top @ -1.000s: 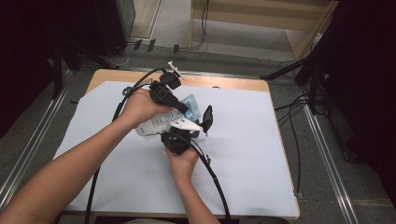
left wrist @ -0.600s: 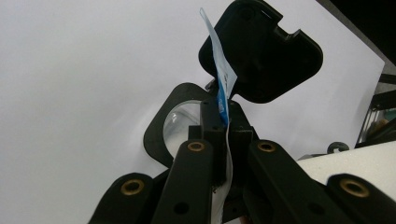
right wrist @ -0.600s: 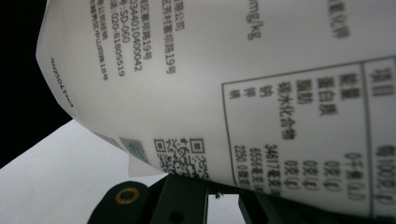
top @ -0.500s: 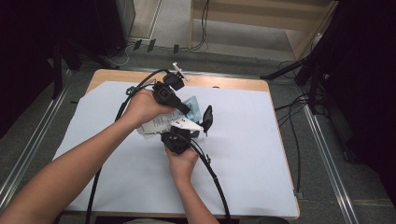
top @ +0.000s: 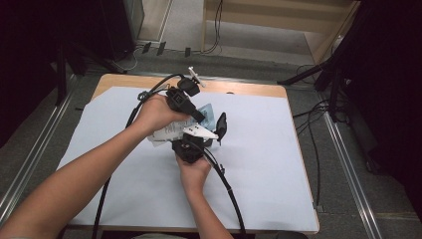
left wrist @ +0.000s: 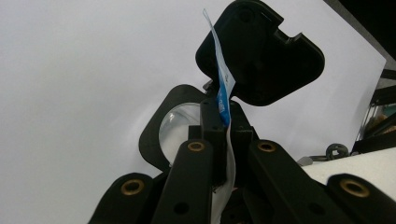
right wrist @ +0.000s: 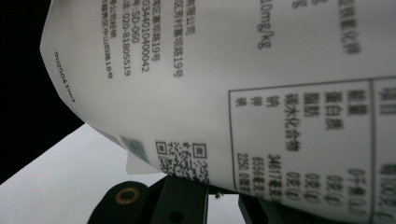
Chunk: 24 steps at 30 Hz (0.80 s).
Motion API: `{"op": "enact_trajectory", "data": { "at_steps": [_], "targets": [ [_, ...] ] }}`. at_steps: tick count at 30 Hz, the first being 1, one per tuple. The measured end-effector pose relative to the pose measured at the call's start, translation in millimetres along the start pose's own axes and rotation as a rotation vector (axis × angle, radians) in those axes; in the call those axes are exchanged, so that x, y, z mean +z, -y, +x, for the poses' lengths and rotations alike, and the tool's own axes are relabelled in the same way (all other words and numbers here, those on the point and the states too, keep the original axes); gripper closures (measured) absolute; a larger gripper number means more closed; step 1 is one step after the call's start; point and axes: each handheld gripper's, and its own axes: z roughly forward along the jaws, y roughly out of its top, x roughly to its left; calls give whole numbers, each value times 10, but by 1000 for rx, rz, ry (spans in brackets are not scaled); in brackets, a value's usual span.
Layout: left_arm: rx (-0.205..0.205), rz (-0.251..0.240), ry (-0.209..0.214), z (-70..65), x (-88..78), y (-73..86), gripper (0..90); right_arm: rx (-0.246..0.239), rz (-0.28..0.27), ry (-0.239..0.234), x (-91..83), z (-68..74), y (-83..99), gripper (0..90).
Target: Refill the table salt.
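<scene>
You have both grippers meeting over the middle of the table (top: 278,164), which is covered by a pale sheet. Between them hangs a thin white packet (top: 169,133) with a blue-printed end, lifted off the sheet rather than lying on it.

Your left gripper (top: 191,112) comes in from about ten o'clock of the packet, your left hand (top: 157,113) wrapped round its body. In the left gripper view the jaws are pinched together on the edge of the packet (left wrist: 224,100), which rises edge-on from between them toward twelve o'clock, blue at the pinch and white below.

Your right gripper (top: 195,142) sits at about six o'clock of the packet, pointing up the table, with your right hand (top: 193,172) beneath it. In the right gripper view the packet (right wrist: 261,93) hangs just in front of the lens, its printed face (small black text, a table of values and a square code) tilted sideways. The jaws rise under its lower edge, closed on it as far as the frame shows.

Black cables (top: 226,184) trail from both grippers back toward six o'clock.
</scene>
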Motion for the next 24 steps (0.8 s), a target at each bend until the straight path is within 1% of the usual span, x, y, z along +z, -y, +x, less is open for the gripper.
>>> {"op": "enact_trajectory", "data": {
  "at_steps": [5, 6, 7, 11, 19, 22, 24],
  "targets": [
    [9, 1, -15, -28, -20, -33, 900, 10, -20, -5, -4, 1, -15, 900],
    [10, 0, -10, -32, -25, -42, 900, 6, -25, -2, -7, -1, -22, 900],
    [7, -5, -13, -40, -24, -47, 900, 7, -28, 1, -10, -1, -27, 900],
    [15, -2, -21, -62, -18, -69, 900, 12, -33, 7, -24, -10, -40, 900],
    [18, -1, -17, -64, -28, -97, 900, 22, -41, 15, -33, -8, -55, 900],
    [22, -2, -15, -69, -26, -97, 900, 20, -43, 28, -36, -4, -57, 900],
    [22, -5, -15, -67, -31, -91, 900, 7, -43, 33, -37, -2, -57, 900]
  ]
}}
